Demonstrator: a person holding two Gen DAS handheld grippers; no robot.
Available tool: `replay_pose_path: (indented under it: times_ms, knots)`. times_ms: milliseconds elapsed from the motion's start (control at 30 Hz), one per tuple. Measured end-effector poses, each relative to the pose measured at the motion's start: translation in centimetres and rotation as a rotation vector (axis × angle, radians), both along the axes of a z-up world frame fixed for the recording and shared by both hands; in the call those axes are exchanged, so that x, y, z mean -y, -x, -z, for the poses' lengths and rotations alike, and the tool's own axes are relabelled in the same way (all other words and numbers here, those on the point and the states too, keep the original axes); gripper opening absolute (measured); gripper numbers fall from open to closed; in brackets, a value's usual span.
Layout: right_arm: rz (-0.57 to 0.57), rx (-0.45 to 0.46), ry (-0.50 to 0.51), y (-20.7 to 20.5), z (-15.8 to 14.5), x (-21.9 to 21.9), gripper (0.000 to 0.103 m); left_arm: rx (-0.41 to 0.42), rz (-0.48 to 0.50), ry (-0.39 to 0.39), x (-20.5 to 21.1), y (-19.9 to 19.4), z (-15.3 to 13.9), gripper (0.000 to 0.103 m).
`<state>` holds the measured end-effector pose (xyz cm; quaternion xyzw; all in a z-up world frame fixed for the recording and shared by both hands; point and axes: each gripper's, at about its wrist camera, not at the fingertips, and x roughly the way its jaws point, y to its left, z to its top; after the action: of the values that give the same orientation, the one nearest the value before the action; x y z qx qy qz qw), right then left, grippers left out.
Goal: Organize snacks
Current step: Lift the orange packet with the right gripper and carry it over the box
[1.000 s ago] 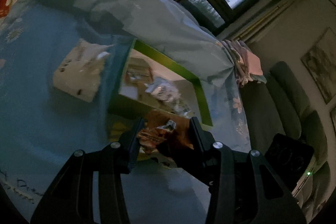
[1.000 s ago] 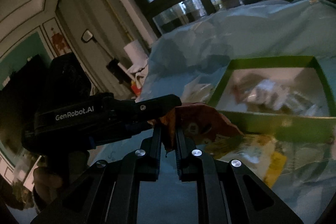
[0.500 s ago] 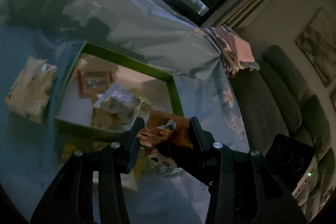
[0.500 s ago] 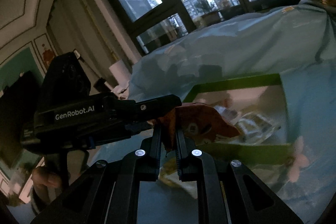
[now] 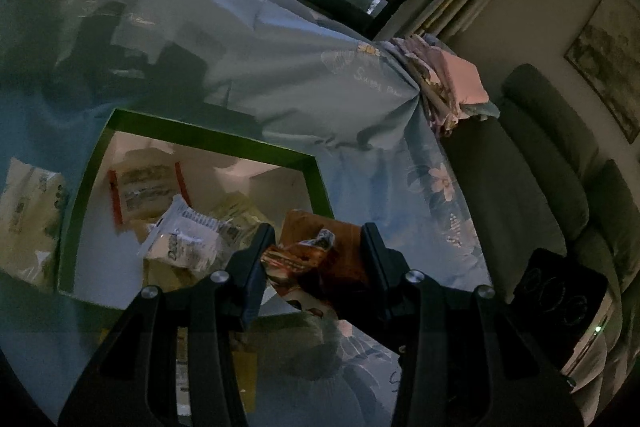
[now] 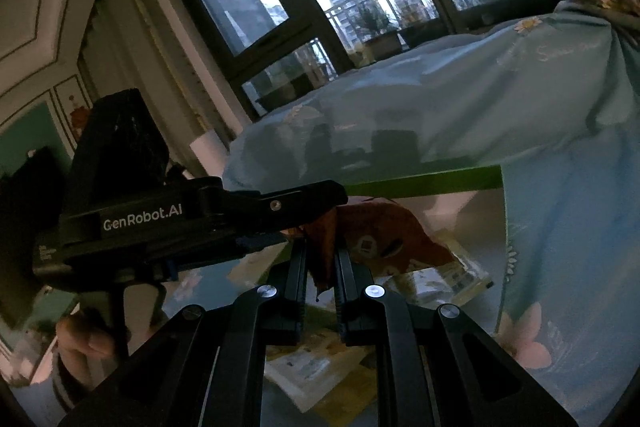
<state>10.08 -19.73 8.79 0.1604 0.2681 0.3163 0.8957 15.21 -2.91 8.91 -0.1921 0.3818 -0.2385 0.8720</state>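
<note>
An orange-brown snack bag (image 5: pixel 320 255) is held by both grippers above the near right corner of a green-rimmed box (image 5: pixel 208 137). My left gripper (image 5: pixel 318 247) has its fingers on the bag's two sides. My right gripper (image 6: pixel 322 259) is shut on the bag's edge (image 6: pixel 324 247); the bag (image 6: pixel 380 239) spreads to the right of it. The left gripper's body (image 6: pixel 160 219) crosses the right wrist view. The box (image 6: pixel 424 179) holds several snack packs, among them a white pack (image 5: pixel 182 239) and a red-edged pack (image 5: pixel 144 187).
A pale blue flowered cloth (image 5: pixel 304 75) covers the table. A pale packet (image 5: pixel 28 211) lies left of the box. Yellow packets (image 6: pixel 320 367) lie on the cloth in front of the box. A grey sofa (image 5: pixel 540 187) stands to the right, windows behind.
Both grippers have carried the bag to the right and forward, from the box's near left side to over its near right corner. The grips have not changed.
</note>
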Motion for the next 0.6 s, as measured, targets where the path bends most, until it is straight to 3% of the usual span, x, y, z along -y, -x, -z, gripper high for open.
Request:
replay_pose_path:
  times_ms: [600]
  knots:
    - [0.017,-0.035,0.014,-2.5,2.1,0.8,0.013,-0.021,0.010,-0.052,1.4,-3.4,2.3,0.044]
